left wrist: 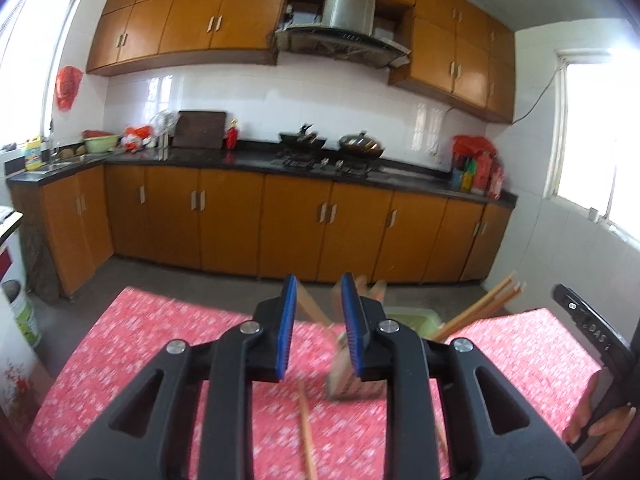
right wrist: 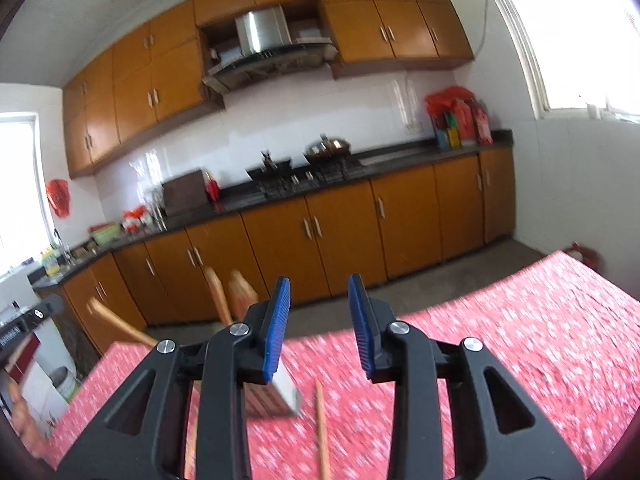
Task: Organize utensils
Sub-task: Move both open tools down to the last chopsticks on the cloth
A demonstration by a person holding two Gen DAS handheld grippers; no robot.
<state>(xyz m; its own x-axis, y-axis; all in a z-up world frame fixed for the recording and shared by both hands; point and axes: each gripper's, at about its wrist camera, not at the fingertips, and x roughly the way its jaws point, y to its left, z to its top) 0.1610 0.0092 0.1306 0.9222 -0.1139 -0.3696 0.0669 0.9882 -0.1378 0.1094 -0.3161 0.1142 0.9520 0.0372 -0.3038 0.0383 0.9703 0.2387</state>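
Observation:
My left gripper (left wrist: 318,300) is open and empty above a table with a red flowered cloth (left wrist: 160,344). A wooden utensil holder (left wrist: 345,376) with wooden spatulas (left wrist: 370,286) in it stands just past its right finger. A chopstick (left wrist: 307,436) lies on the cloth below. Chopsticks (left wrist: 486,306) stick out of a green container (left wrist: 416,316). My right gripper (right wrist: 320,300) is open and empty over the same cloth (right wrist: 520,340). The holder (right wrist: 276,396) stands behind its left finger, with spatulas (right wrist: 218,292) rising from it. A chopstick (right wrist: 322,428) lies between the fingers.
Orange kitchen cabinets (left wrist: 296,224) and a dark counter (left wrist: 248,158) with woks (left wrist: 360,146) run along the far wall. A white appliance (left wrist: 12,320) stands left of the table. The other gripper's handle (left wrist: 592,332) and a hand show at right.

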